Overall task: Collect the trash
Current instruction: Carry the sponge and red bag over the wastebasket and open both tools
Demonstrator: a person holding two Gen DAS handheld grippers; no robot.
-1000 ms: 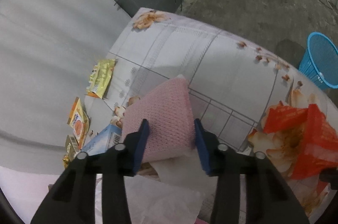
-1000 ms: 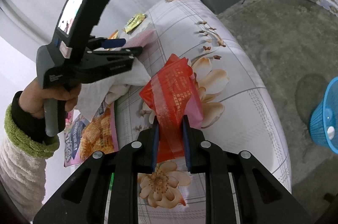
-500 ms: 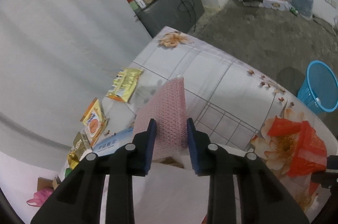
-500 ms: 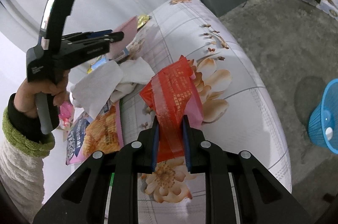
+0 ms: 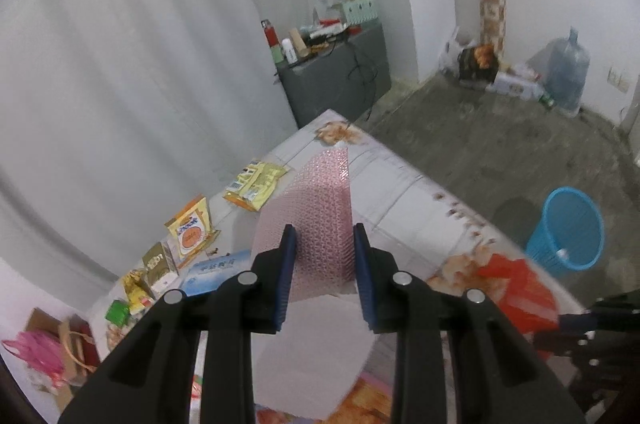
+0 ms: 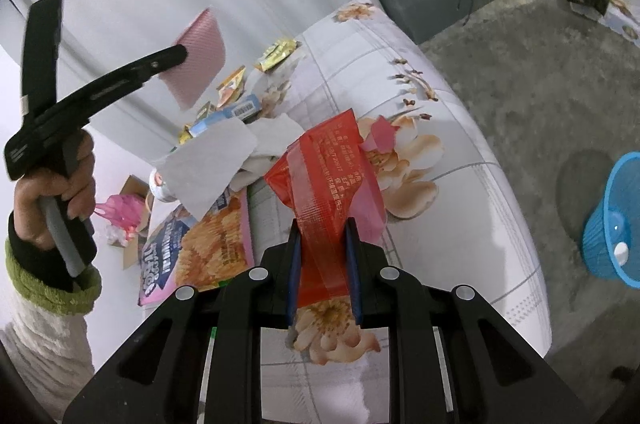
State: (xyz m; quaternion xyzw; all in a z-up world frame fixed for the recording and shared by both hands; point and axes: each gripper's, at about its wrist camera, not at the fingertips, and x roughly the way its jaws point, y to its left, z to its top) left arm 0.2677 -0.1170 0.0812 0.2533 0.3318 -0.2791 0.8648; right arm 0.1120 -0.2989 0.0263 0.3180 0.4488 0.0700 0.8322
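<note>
The left gripper (image 5: pixel 325 244) is squeezed on a pink bumpy sheet (image 5: pixel 316 220) and holds it up in the air above the flowery table (image 6: pixel 400 72). The right gripper (image 6: pixel 322 248) is pinched tight on a red wrapper (image 6: pixel 324 176) just over the table. More trash lies on the table, like white tissues (image 6: pixel 208 164) and a big snack bag (image 6: pixel 200 248), and a blue bin (image 6: pixel 612 224) stands on the floor, well apart from the table.
</note>
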